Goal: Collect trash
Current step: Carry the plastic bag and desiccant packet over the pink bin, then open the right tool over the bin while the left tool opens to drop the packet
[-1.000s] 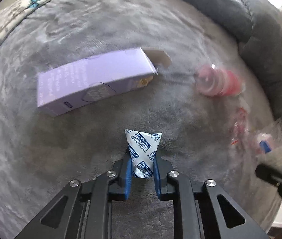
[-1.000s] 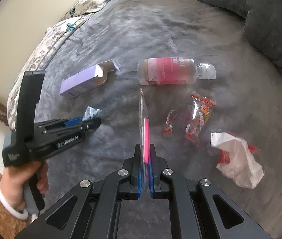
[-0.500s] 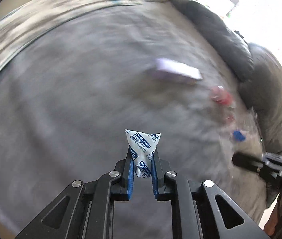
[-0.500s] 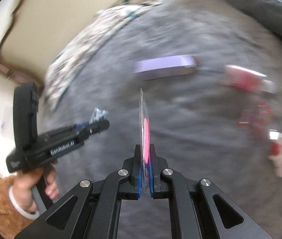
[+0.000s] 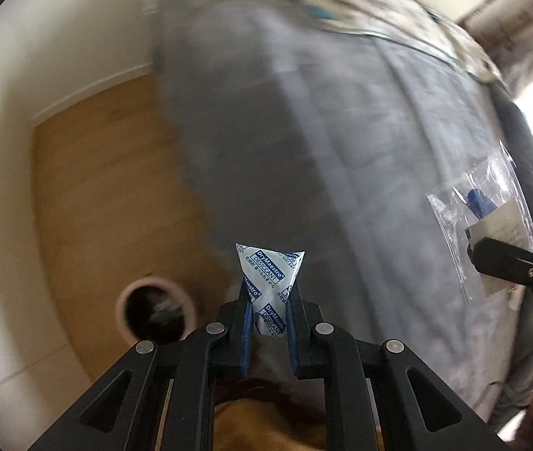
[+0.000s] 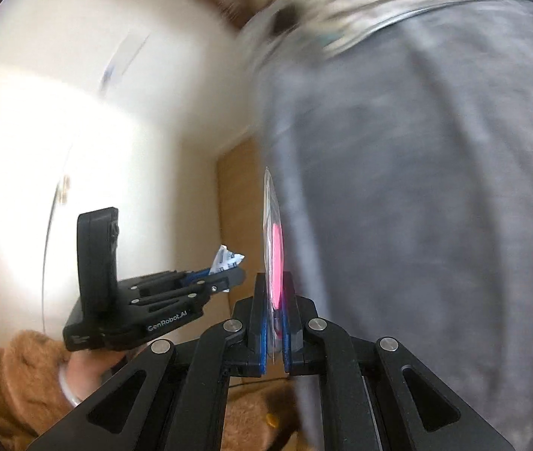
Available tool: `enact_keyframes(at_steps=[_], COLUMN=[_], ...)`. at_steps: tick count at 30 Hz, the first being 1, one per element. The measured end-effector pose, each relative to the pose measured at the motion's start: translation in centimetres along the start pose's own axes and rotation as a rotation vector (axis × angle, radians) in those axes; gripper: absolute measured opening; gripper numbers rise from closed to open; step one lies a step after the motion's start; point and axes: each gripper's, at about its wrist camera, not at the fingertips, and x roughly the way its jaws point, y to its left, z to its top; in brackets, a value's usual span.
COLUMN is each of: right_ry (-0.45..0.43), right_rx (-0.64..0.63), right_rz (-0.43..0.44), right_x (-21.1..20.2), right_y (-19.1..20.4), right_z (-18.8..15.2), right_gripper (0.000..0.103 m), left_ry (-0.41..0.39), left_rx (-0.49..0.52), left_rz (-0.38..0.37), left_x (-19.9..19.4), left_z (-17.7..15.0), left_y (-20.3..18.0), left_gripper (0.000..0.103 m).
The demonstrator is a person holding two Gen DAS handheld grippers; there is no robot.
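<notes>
Left wrist view: left gripper (image 5: 269,323) clamps desiccant sachet (image 5: 271,282) upright; right gripper (image 6: 275,325) pinches clear bag (image 6: 272,225) edge-on, upright

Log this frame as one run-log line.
stage: carrying trash off bed | left claw: shut on desiccant packet | right claw: shut on clear plastic bag | bin: on floor, below left

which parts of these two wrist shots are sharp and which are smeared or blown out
Left wrist: desiccant packet and left gripper sharp; grey blanket and bin smeared; window corner blown out. Right wrist: clear plastic bag crisp in right gripper; wall overexposed, streaked.
</notes>
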Motion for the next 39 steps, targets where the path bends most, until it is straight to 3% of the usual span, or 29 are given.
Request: enact_keyframes(at_steps=[5,9,15,18,30,32,33,34,36,39], right_ry=[0.195,0.363,0.513,0.562,0.619,0.628,0.630,0.627,0.607,0.609], right_rx=[-0.086,-0.088,-0.166,-0.187,-0.292,-0.299,-0.303,-0.312,-0.349,-0.338], right_rz=[0.033,0.037,-0.031,-0.068,-0.098,-0.107,-0.111,-0.118,-0.147,-0.156], right_x=[8.8,16.5,25.9,29.4,35.4,36.1,35.9,36.0,35.9,35.7], right_y=[5.9,8.6,11.2,10.8,11.4,11.1,11.5,11.7,12.0,11.7], right_z=[-1.0,-2.5,-4.5,-5.2,-6.7,-6.8,-6.6,-6.6,-6.4,-6.1], right_gripper=[0.007,0.007,0.007,0.007,0.007,0.019,0.033,0.039,0.039,0.056], left_ry=[0.006,0.041,0.017,0.015,0.022,0.024,0.024,0.024,0.019,0.020], left_rx=[-0.164,-0.328,-0.336,-0.359,-0.458,-0.456,-0.456,-0.454,-0.456,-0.449], left_rz=[0.076,0.037,0.072,0.080,0.055,0.046,0.043,0.039,0.027,0.023], left_x=[0.4,2.7,4.0,4.2,5.5,5.8,6.0,6.0,5.9,6.0], left_z=[-4.8,-7.5,-8.7,-9.5,-11.8,-11.8,-11.7,-11.7,-11.6,-11.5], left_y=[7.6,12.7,16.4,17.9,21.1,21.0,21.0,21.1,21.0,20.9], left_gripper=[0.016,0.016,0.016,0.016,0.016,0.016,0.016,0.016,0.016,0.016])
